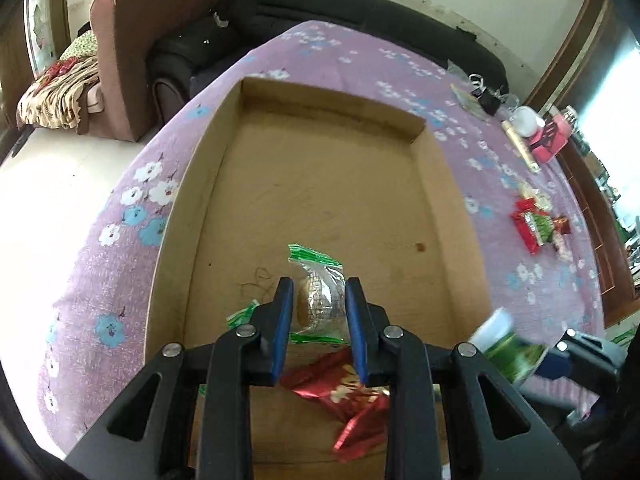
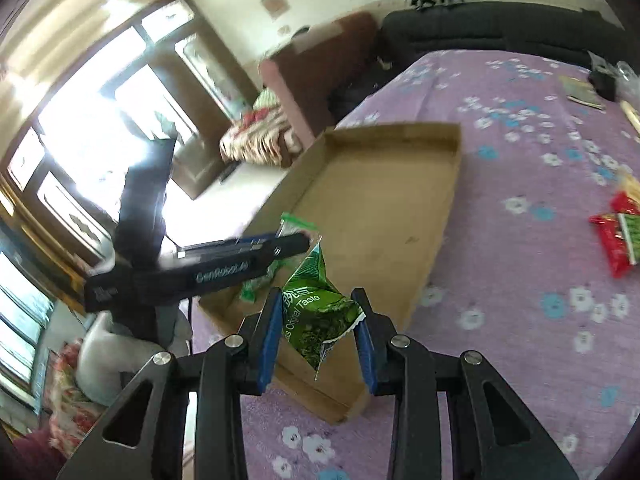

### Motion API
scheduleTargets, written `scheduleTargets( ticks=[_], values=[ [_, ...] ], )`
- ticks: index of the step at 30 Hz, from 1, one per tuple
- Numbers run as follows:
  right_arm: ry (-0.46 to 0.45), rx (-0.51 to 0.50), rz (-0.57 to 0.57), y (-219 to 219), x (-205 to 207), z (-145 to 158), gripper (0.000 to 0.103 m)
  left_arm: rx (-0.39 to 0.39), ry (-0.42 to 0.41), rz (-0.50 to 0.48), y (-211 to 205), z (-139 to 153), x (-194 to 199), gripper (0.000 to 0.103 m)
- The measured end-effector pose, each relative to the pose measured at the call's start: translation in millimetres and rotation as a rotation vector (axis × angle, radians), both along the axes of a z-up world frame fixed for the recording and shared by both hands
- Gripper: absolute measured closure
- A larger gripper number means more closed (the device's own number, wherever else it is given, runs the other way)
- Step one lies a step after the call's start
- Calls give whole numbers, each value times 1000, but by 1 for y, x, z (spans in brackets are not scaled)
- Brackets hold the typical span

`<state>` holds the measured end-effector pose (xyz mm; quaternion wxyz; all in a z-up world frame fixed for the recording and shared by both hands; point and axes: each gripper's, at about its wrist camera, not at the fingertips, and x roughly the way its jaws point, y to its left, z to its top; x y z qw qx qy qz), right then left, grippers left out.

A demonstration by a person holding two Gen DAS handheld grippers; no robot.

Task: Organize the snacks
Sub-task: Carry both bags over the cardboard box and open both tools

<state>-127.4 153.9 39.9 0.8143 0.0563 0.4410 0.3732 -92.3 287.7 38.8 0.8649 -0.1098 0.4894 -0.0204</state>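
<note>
A shallow cardboard tray [image 1: 328,184] lies on the purple flowered tablecloth [image 1: 104,272]. My left gripper [image 1: 319,286] hangs over the tray's near end, shut on a clear packet with green ends [image 1: 320,300] that holds a round biscuit. Under it in the tray lie a red foil packet [image 1: 344,392] and a green-edged packet [image 1: 240,316]. My right gripper [image 2: 317,296] is shut on a green snack packet [image 2: 316,312], above the tray's near right corner [image 2: 340,404]. In the right wrist view the left gripper [image 2: 300,240] reaches in from the left over the tray [image 2: 380,200].
A pile of red and green snack packets [image 1: 532,224] [image 2: 616,236] lies on the cloth right of the tray. A pink box [image 1: 548,140], a white cup and small clutter sit at the far right. A black sofa [image 1: 360,4] and a brown armchair stand beyond the table.
</note>
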Motion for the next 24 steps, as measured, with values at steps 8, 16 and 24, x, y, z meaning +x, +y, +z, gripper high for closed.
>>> scheduleTargets(
  ticks=[8, 16, 24],
  values=[
    [39, -58, -16, 17, 10, -24, 70, -41, -1, 9, 9, -3, 4, 73],
    [-39, -79, -18, 19, -1, -15, 65, -79, -69, 39, 12, 24, -7, 57],
    [-132, -5, -125, -47, -14, 25, 62, -110, -244, -5, -13, 87, -29, 38]
  ],
)
